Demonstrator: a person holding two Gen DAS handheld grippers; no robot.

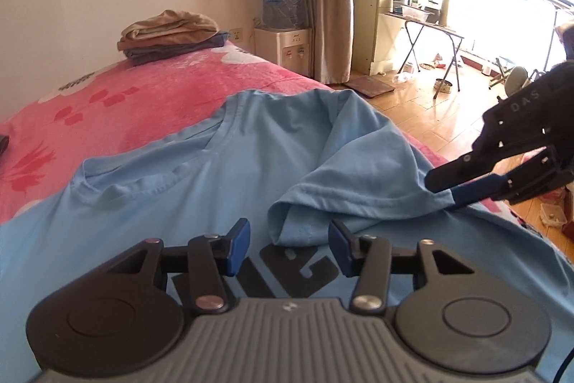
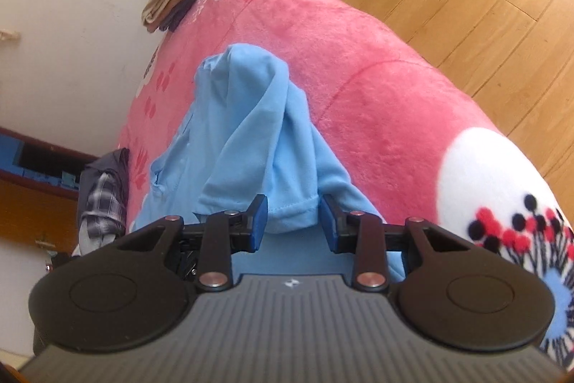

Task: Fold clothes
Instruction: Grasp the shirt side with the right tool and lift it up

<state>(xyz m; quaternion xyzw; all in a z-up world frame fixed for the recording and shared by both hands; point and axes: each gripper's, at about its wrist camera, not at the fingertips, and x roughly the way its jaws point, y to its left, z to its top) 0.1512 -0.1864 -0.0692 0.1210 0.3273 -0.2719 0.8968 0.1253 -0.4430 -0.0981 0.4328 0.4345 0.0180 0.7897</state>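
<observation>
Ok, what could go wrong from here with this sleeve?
The right gripper straddles the sleeve hem with its jaws apart, so lifting now may leave it behind. The sleeve is bunched, so a fold could trap creases. The shirt lies near the bed edge and could slide off.

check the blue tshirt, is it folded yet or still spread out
Mostly spread. The blue t-shirt lies flat on the pink blanket, collar visible; only its right sleeve is flipped inward over the chest.
</observation>
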